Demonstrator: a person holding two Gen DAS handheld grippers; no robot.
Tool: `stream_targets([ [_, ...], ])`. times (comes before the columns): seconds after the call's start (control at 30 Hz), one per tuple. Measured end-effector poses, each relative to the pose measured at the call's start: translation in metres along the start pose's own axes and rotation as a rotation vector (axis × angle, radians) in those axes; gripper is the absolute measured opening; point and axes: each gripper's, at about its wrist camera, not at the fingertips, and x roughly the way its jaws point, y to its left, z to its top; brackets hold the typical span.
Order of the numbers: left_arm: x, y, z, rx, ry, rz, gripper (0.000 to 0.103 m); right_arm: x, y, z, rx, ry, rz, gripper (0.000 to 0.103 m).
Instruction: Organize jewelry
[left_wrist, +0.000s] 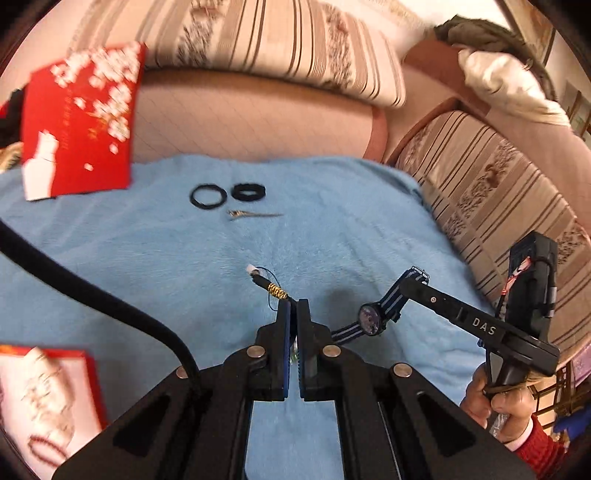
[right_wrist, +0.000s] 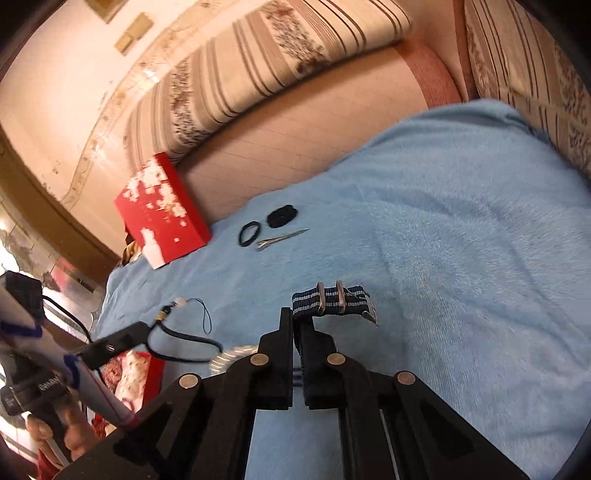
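My left gripper (left_wrist: 294, 304) is shut on a dark cord bracelet (left_wrist: 275, 290) with a gold coil and a white bead, held above the blue blanket (left_wrist: 166, 258). It also shows in the right wrist view (right_wrist: 177, 332). My right gripper (right_wrist: 297, 317) is shut on the blue-and-white striped strap of a wristwatch (right_wrist: 332, 302); its dial (left_wrist: 371, 319) shows in the left wrist view. Two black hair ties (left_wrist: 208, 195) and a silver hair clip (left_wrist: 251, 215) lie farther back on the blanket.
A red lid with white flowers (left_wrist: 79, 122) leans at the blanket's far left. An open red box with a white lining (left_wrist: 40, 402) and a red bead string sits near left. Striped sofa cushions (left_wrist: 491, 192) border the back and right.
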Motion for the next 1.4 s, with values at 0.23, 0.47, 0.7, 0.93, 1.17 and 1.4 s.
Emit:
stream_targets([
  [0.23,-0.083,-0.017,-0.024,0.019,-0.082,0.004,0.003,-0.053,0.026,-0.022,-0.041,-0.004,0.019,0.004],
  [0.47,-0.133,-0.032,-0.071,0.02,-0.111,0.023,0.003,-0.095,0.044,-0.059,-0.038,0.034,0.094,0.004],
  [0.7,-0.14,-0.019,-0.124,-0.053,-0.064,0.023,0.003,-0.1,0.017,-0.097,0.088,0.102,0.167,0.004],
  [0.93,-0.127,-0.011,-0.158,-0.089,-0.023,0.062,0.003,-0.079,-0.05,-0.11,0.16,0.147,-0.058,0.027],
  [1.17,-0.115,-0.013,-0.161,-0.098,-0.007,0.052,0.003,-0.101,-0.062,-0.105,0.128,0.091,-0.105,0.047],
  [1.4,-0.103,-0.016,-0.164,-0.107,0.013,0.034,0.003,-0.059,-0.038,-0.128,0.067,0.196,-0.08,0.057],
])
